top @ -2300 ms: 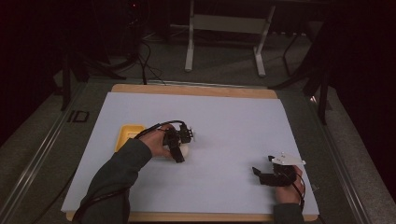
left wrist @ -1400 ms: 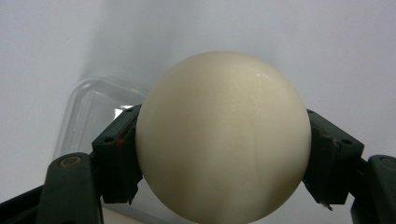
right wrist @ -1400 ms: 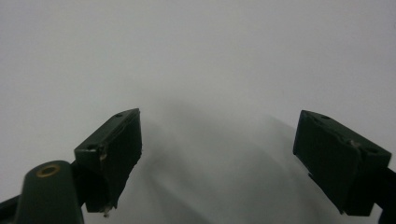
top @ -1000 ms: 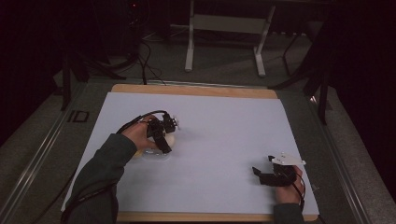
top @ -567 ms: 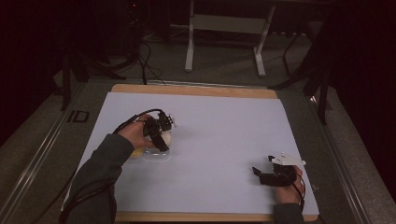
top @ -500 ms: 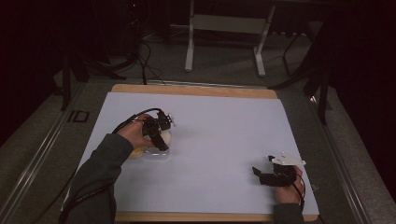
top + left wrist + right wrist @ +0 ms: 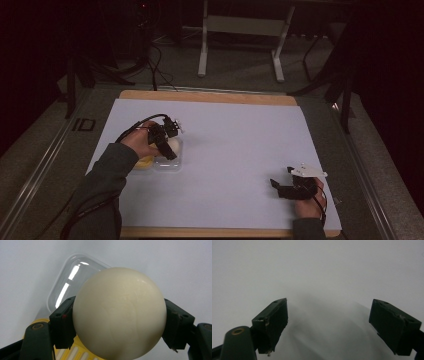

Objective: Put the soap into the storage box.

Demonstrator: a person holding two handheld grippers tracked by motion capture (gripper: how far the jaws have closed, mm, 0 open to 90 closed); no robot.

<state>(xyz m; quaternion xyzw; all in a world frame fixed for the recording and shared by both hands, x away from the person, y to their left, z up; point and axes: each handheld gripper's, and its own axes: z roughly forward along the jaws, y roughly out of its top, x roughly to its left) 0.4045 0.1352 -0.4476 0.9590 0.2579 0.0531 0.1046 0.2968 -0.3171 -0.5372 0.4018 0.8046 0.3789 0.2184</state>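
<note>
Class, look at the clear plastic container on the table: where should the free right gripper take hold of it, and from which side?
Grip the clear container by its rim on the side facing the right gripper, coming in low across the table. Its walls are shallow with rounded corners, so a straight stretch of rim likely suits best. The left gripper, holding the cream ball, crowds its other side by the yellow lid.

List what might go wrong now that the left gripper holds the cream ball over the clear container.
1. The cream ball is round and glossy, gripped only at its sides by the left gripper fingers; it could slip out.
2. The clear container looks light and shallow; a drop from height might bounce the ball out or shove the container.
3. The yellow piece lies close beside the container; a misaimed release could land there and roll across the table.
</note>
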